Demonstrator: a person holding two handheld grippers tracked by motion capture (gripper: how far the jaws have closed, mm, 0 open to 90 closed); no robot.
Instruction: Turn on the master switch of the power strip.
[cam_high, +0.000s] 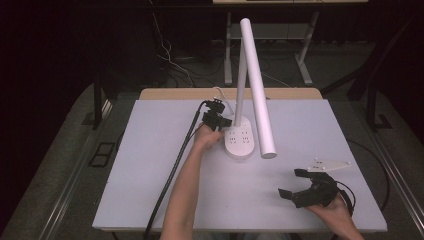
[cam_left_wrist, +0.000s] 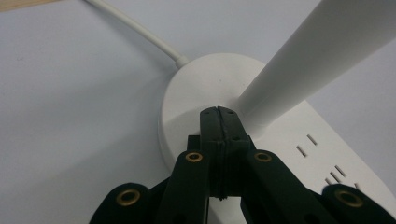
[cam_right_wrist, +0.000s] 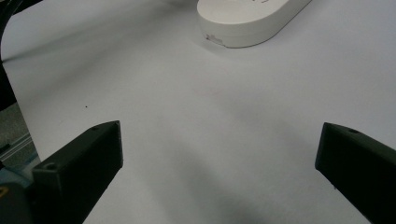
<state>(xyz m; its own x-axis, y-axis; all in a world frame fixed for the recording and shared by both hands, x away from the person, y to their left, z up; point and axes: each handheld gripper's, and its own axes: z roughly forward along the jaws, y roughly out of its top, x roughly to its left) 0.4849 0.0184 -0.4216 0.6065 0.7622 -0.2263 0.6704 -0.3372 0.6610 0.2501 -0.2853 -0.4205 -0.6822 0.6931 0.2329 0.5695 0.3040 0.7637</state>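
A white desk lamp stands at the middle of the white table. It has an oval base with socket slots, a thin stem and a long tube head slanting toward me. My left gripper is shut with nothing between its jaws. In the left gripper view its closed tips sit over the base right beside the stem; I cannot tell whether they touch it. My right gripper is open and empty low over the bare table at the front right, with the base's end ahead.
The lamp's white cord leaves the base toward the table's back edge. A thick black cable trails from the left gripper across the table's left half to its front edge. Behind the table are desk legs and loose wires on the floor.
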